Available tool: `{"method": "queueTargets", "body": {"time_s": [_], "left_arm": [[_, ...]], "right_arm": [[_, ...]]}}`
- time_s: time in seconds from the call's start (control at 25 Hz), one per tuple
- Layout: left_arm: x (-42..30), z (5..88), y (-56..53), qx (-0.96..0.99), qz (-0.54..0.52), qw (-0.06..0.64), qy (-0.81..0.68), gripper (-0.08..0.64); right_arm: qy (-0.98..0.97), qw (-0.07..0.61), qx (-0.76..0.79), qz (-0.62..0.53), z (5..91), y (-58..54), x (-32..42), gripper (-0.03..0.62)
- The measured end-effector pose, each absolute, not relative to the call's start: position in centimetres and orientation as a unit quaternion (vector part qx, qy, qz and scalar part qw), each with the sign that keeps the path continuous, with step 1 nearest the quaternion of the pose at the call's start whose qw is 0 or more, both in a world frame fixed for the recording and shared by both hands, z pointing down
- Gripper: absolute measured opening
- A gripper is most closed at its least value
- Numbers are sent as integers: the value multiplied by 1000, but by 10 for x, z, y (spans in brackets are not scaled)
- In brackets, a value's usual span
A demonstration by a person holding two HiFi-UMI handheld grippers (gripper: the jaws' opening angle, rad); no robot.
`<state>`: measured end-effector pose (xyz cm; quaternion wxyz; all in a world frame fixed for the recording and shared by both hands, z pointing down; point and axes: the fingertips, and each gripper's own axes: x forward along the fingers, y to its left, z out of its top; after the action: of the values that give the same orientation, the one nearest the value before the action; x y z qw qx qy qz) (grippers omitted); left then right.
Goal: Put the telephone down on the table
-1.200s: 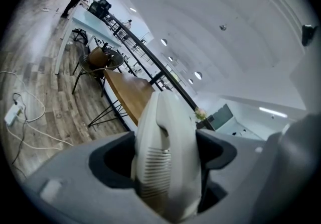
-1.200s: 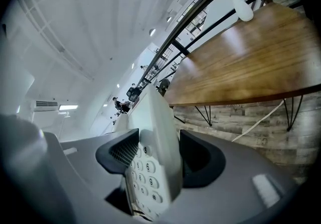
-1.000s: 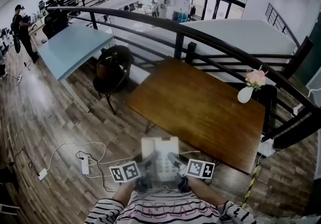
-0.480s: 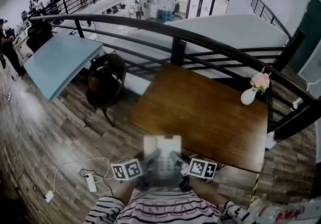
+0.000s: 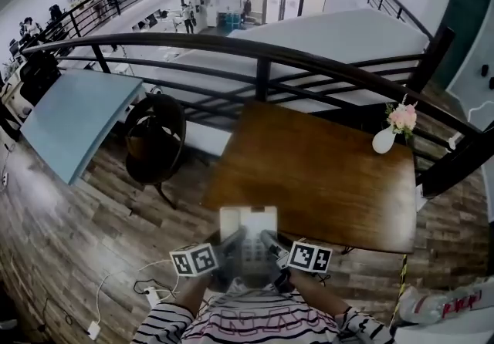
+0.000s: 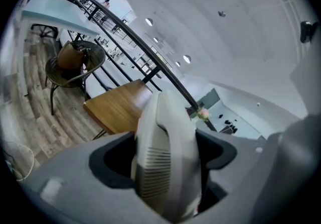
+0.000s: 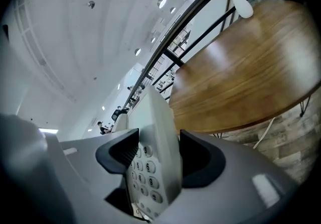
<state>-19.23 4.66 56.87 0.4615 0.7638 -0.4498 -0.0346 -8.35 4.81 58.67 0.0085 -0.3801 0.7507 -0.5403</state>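
A white desk telephone (image 5: pixel 247 228) hangs in the air just short of the near edge of the brown wooden table (image 5: pixel 324 173). Both grippers clamp it, the left gripper (image 5: pixel 227 245) on its left side and the right gripper (image 5: pixel 268 245) on its right. In the left gripper view the phone's ribbed handset side (image 6: pixel 164 168) fills the gap of the left gripper (image 6: pixel 165 148). Seen from the right gripper view, the keypad (image 7: pixel 146 170) sits inside the right gripper (image 7: pixel 158 152), with the table (image 7: pixel 251 72) ahead and to the right.
A white vase with pink flowers (image 5: pixel 385 138) stands at the table's far right corner. A black railing (image 5: pixel 262 65) runs behind the table. A round dark chair (image 5: pixel 154 138) and a light blue table (image 5: pixel 69 115) are to the left. Cables and a power strip (image 5: pixel 150 296) lie on the wood floor.
The view has advanced toward the wooden table, which now sits closer and more centred. Both grippers keep the same hold on the telephone in front of the person.
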Motion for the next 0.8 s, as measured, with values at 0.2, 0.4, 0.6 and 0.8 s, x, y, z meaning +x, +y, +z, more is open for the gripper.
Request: {"method": "queueTargets", "body": {"time_s": [0.2,0.4,0.6,0.8], "left_arm": [[-201,573,16,765,-33,469,-441,374],[-209,581,-31,762,-38,472,-441,374],[-193,581,-91,760,-45,471,-445,374],[-180,583,-155,759,-44,471,-448,374]], "right_arm": [[743,7,-390,-544,590,20,-92,250],[745,4,-386,-544,599,-29,-102,250],[748,0,-378,-545,602,-90,-87,250],[748,-1,-377,-546,602,-154,-73,249]]}}
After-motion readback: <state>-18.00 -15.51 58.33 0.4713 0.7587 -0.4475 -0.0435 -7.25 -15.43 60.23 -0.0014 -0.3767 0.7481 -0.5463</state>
